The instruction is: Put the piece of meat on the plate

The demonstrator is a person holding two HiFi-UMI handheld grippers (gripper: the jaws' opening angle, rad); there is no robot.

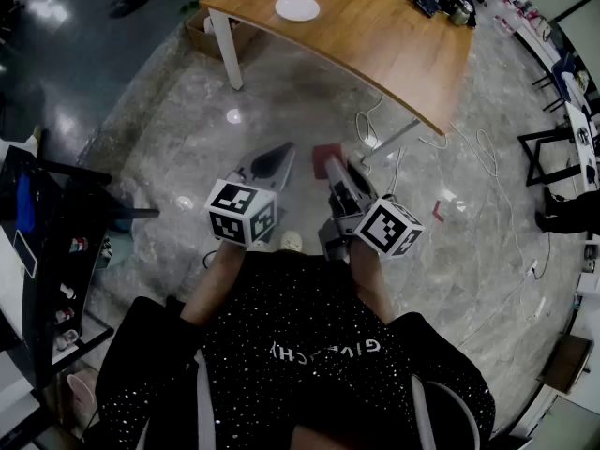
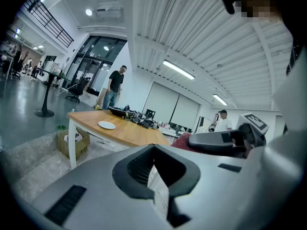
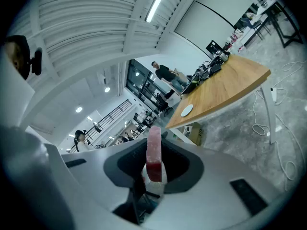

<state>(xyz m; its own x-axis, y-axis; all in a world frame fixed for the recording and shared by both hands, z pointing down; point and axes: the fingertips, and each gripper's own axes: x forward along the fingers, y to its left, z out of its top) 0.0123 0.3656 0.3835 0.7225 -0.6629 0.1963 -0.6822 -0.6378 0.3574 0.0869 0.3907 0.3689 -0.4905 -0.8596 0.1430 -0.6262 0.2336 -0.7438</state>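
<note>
Two grippers are held side by side at the centre of the head view, both aimed at the wooden table (image 1: 375, 36) in the upper part of the frame. The plate (image 1: 297, 7) is set near the table's far left edge, with bare wood all around it. A broad strip of grey stone floor (image 1: 178, 148) lies open between the grippers and the table's curved near edge. White cables (image 1: 487, 157) are strewn over the floor at the right, and a dark rack (image 1: 47, 251) stands along the left edge.

The right gripper (image 1: 334, 169) is clamped on the piece of meat (image 3: 154, 152), which is gripped edge-on and projects beyond the jaw tips. The left gripper (image 1: 281, 154) is carried with its jaws brought together and nothing between them.
</note>
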